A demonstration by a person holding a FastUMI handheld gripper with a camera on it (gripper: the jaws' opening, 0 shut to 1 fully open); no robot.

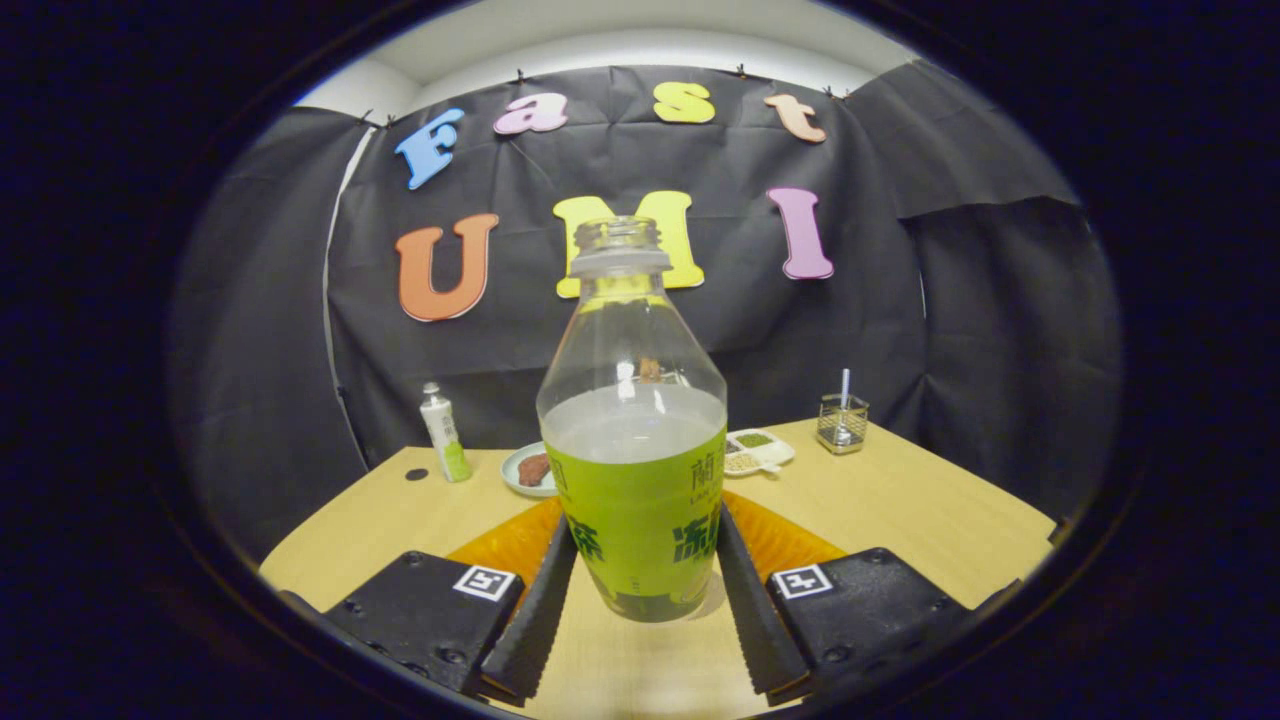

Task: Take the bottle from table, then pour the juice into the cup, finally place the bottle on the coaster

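An uncapped clear bottle with a green label stands upright between my fingers, about half full of pale juice. My gripper is shut on the bottle, with the ribbed black fingers pressed against both sides of the label near its base. An orange coaster lies on the wooden table just beyond the fingers, showing on both sides of the bottle. The bottle's bottom is at or barely above the tabletop; I cannot tell which. The bottle hides whatever stands straight behind it.
Along the table's far edge, from left to right, are a small white and green bottle, a plate with a brown item, a white divided dish of beans and a wire holder with a straw.
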